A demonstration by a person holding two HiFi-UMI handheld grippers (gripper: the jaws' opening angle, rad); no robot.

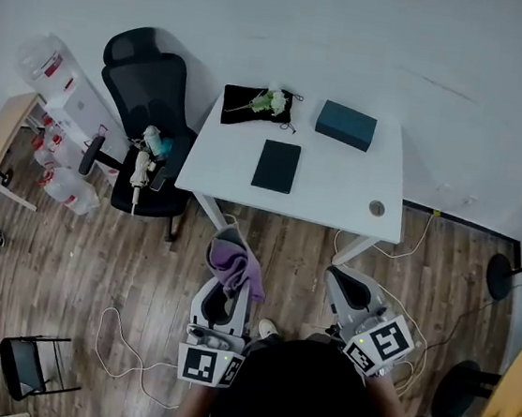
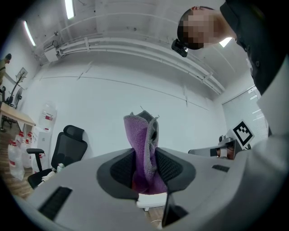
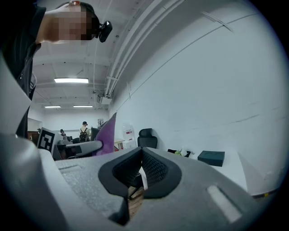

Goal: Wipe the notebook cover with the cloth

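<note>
Head view, notebook [image 1: 277,166]: lies flat near the middle of the white table [image 1: 338,198], well apart from both grippers.
Head view, box [image 1: 346,125]: on the table's far side, beside a black mat with flowers [image 1: 257,106].
Head view, chair [image 1: 147,95]: stands at the table's left end.
Head view, left gripper [image 1: 229,243]: held over the wood floor short of the table, with the purple cloth [image 1: 232,265] hanging from it.
Head view, right gripper [image 1: 343,279]: also short of the table, over the floor.
Left gripper view, jaws: pinching the cloth, which sticks up above the pads.
Right gripper view, jaws: pressed together at the tips, nothing between them.
</note>
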